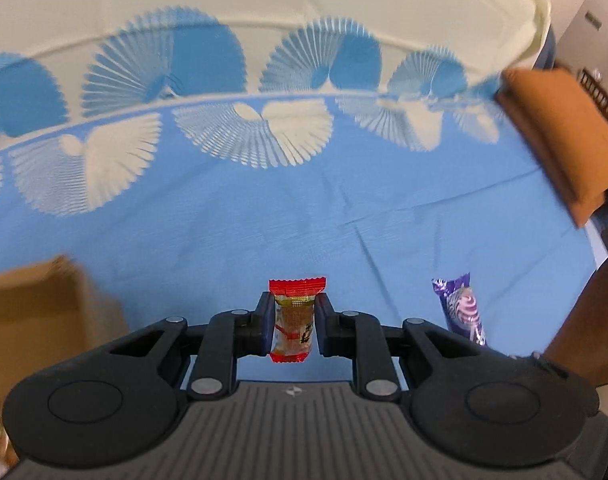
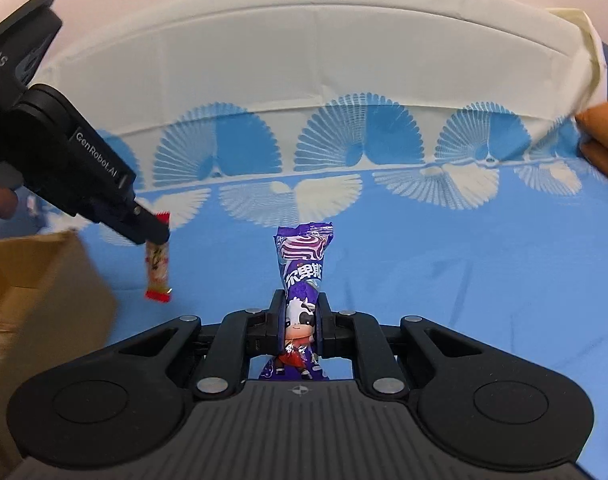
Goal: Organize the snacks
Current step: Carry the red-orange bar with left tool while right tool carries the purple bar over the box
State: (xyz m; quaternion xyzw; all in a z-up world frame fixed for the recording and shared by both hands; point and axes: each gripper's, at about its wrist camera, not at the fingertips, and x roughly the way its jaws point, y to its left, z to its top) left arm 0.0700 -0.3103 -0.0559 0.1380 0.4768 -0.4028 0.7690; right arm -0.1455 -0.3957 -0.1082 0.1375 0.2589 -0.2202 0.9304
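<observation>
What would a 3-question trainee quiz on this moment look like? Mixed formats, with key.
1. True or false: the left gripper is shut on the red snack.
2. The right gripper holds which snack? A) green B) purple C) yellow
3. Fill in: the cardboard ___ lies at the left edge of both views, on the blue cloth.

Key:
1. True.
2. B, the purple snack.
3. box.
</observation>
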